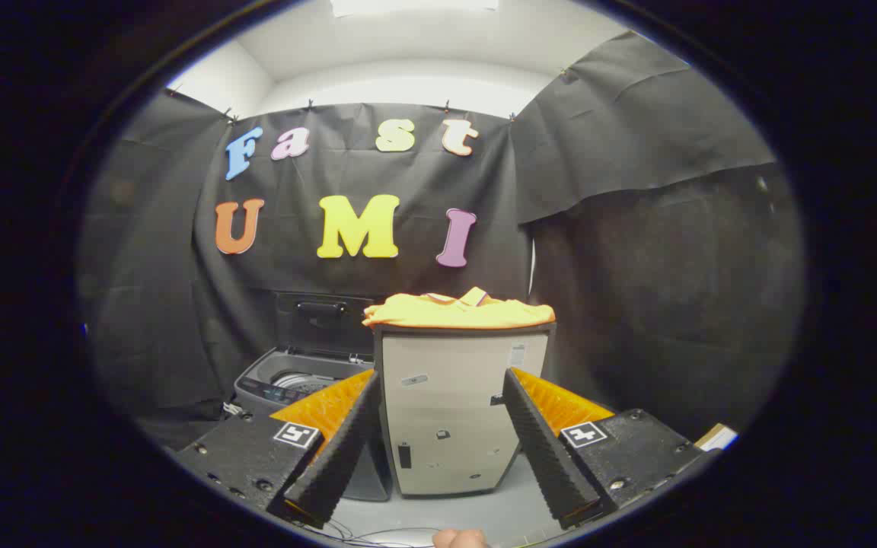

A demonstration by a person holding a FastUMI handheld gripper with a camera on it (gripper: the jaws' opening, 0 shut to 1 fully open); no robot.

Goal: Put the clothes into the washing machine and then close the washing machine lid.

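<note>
Two ridged black fingers of the gripper (438, 434) reach out nearest of all, spread wide apart with nothing held between them, each backed by an orange plate and carrying one square black-and-white marker on its base. Going by size from there, one black cloth wall (636, 251) wraps the booth on the far, left and right sides, with a white ceiling above it and a pale grey floor (484, 514) below. One pale cabinet (457, 407) with a dark top edge stands on that floor just ahead of the fingers, and it sits framed in the gap between them without touching either. One washing machine (298, 380) stands to the left of the cabinet and a little farther back; its dark lid (324, 323) is raised upright against the far cloth, and the open tub shows grey beneath it, partly hidden by the left finger. One piece of clothing, a yellow-orange garment (457, 310), lies spread flat on top of the cabinet, well beyond the fingertips and to the right of the open machine. A few thin cables (377, 533) trail across the floor near the finger bases, and one small pale box corner (716, 438) peeks out on the far right behind the right finger's base.
</note>
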